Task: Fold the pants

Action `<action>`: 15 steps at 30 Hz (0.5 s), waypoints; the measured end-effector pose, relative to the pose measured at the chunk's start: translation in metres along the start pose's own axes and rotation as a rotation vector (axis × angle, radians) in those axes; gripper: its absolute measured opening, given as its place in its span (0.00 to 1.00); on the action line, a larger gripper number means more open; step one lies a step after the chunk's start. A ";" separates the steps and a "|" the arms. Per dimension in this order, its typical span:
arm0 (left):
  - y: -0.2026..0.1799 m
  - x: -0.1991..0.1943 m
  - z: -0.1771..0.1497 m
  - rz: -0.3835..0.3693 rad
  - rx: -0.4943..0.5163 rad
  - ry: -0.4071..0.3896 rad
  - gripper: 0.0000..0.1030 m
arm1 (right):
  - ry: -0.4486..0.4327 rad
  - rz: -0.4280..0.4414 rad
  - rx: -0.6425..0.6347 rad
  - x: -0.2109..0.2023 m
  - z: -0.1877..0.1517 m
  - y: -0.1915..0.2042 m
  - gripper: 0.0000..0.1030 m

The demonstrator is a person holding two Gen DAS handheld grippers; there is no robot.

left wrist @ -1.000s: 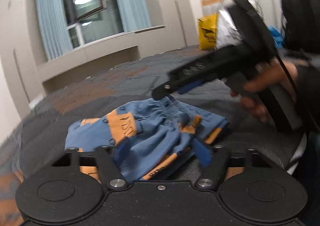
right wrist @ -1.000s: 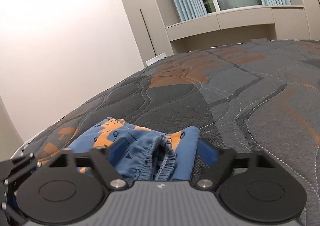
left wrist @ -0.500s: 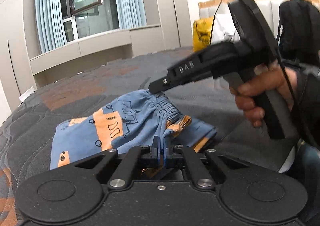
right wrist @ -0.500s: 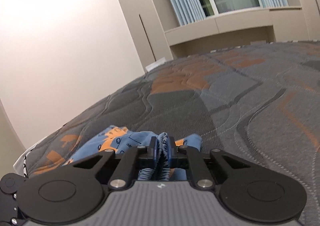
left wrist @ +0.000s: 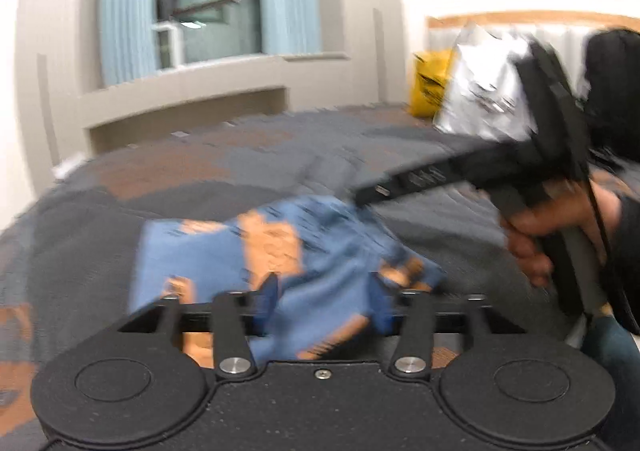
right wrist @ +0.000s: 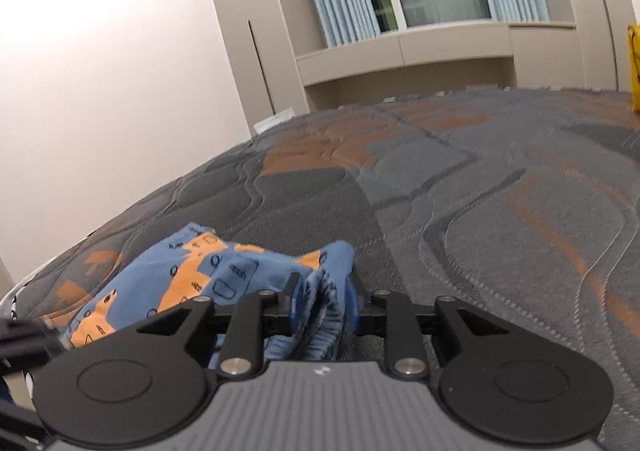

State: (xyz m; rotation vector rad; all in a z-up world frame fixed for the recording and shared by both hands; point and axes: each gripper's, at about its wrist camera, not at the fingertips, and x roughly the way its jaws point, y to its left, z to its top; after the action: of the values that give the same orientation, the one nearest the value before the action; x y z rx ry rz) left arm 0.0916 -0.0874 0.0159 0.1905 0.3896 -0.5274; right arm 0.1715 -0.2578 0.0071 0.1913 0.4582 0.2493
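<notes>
Between the fingers of the left gripper (left wrist: 324,301) a fold of the pants (left wrist: 224,251) is seen, blue with orange print, though the view is blurred by motion. The jaws are parted moderately, with cloth bunched in the gap; whether it is pinched cannot be told. Ahead and to the right of that claw, the right gripper (left wrist: 360,197) is held in a hand (left wrist: 536,235), its tip touching the far edge of the pants.

From the right wrist, the right gripper (right wrist: 322,301) is shown narrowed onto the gathered waistband, which is squeezed between its fingers. To the left of that claw the rest of the pants (right wrist: 188,275) is spread on the bed (right wrist: 480,191).
</notes>
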 end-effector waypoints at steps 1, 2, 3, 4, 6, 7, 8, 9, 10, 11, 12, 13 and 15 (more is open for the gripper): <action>0.007 -0.006 0.002 0.034 -0.028 -0.021 0.70 | -0.013 -0.008 -0.006 -0.004 0.000 0.001 0.54; 0.014 -0.010 0.003 0.063 -0.057 -0.037 0.76 | -0.026 -0.017 -0.014 -0.007 0.000 0.004 0.63; 0.022 -0.014 0.005 0.095 -0.089 -0.052 0.77 | -0.035 -0.026 -0.027 -0.008 0.000 0.008 0.65; 0.030 -0.016 0.005 0.130 -0.123 -0.064 0.81 | -0.039 -0.034 -0.040 -0.009 0.001 0.010 0.69; 0.045 -0.017 0.005 0.195 -0.175 -0.062 0.92 | -0.047 -0.055 -0.074 -0.011 -0.001 0.019 0.83; 0.053 -0.015 0.003 0.237 -0.201 -0.049 0.98 | -0.051 -0.065 -0.085 -0.011 -0.002 0.023 0.94; 0.060 -0.014 0.003 0.270 -0.220 -0.040 0.99 | -0.059 -0.080 -0.100 -0.012 -0.003 0.029 1.00; 0.067 -0.011 0.002 0.298 -0.236 -0.029 0.99 | -0.066 -0.093 -0.115 -0.012 -0.005 0.035 1.00; 0.073 -0.008 0.000 0.323 -0.253 -0.013 0.99 | -0.069 -0.103 -0.133 -0.013 -0.007 0.040 1.00; 0.081 -0.005 -0.003 0.343 -0.270 0.004 0.99 | -0.064 -0.116 -0.151 -0.012 -0.009 0.046 1.00; 0.085 -0.001 -0.006 0.358 -0.285 0.024 0.99 | -0.057 -0.128 -0.169 -0.010 -0.011 0.051 1.00; 0.090 0.001 -0.010 0.370 -0.296 0.049 0.99 | -0.046 -0.142 -0.190 -0.007 -0.013 0.055 1.00; 0.096 0.008 -0.017 0.377 -0.303 0.091 0.99 | -0.004 -0.197 -0.248 0.002 -0.018 0.065 1.00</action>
State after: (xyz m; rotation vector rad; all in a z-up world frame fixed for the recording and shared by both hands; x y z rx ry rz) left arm 0.1425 -0.0048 0.0050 -0.0070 0.5037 -0.0855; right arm 0.1520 -0.1929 0.0058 -0.0959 0.4345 0.1106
